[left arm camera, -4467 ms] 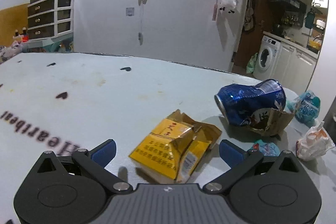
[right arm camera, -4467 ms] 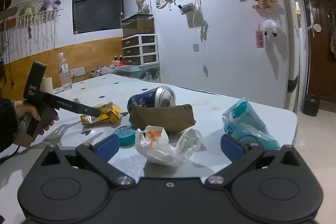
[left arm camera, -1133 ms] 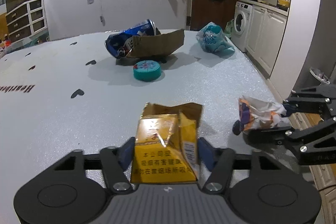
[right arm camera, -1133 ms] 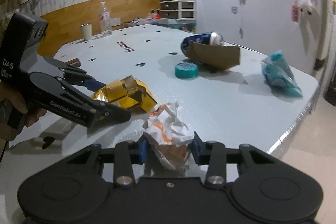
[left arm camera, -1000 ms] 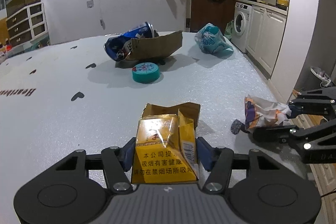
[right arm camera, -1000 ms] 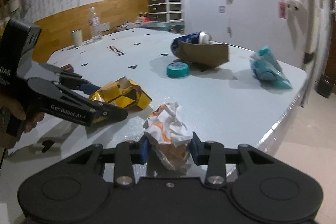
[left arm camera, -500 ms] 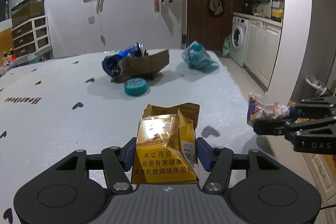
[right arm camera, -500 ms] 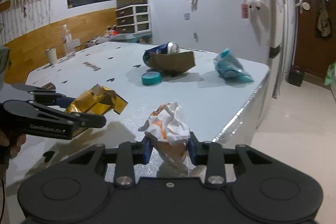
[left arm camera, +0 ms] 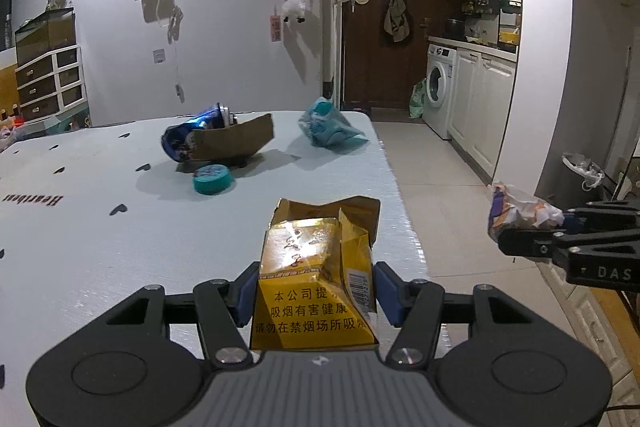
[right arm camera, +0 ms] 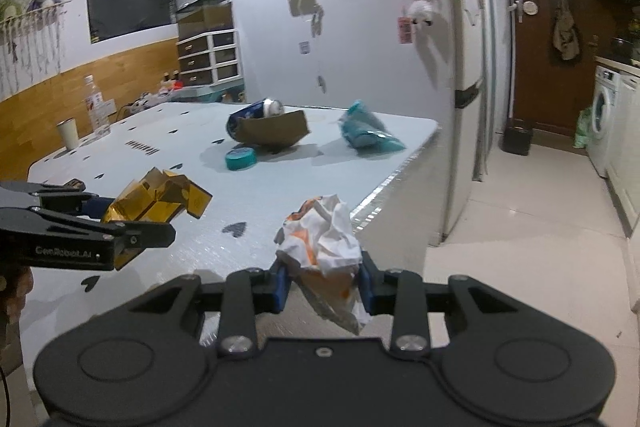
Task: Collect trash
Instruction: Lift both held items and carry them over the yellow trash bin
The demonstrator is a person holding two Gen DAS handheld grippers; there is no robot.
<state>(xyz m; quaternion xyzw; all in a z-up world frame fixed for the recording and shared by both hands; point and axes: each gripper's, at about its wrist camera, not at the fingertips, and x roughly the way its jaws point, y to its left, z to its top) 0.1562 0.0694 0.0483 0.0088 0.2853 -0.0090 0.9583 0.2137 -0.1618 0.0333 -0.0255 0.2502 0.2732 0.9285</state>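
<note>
A torn yellow cigarette pack (left arm camera: 316, 287) sits upright, pinched in the left tongs (left arm camera: 316, 293). A crumpled white-and-orange paper wrapper (right arm camera: 324, 247) is pinched in the right tongs (right arm camera: 323, 283). On the pale tabletop (left arm camera: 100, 247) lie a dented blue can (left arm camera: 188, 139) behind brown cardboard (left arm camera: 236, 143), a teal round lid (left arm camera: 212, 179) just before them, and what looks like a teal plastic bag (left arm camera: 326, 127) near the edge.

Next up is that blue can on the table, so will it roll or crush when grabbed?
The blue can lies on its side, so it may roll, though the cardboard piece against it could block that. It already looks dented, so probably light and easily crushed.
</note>
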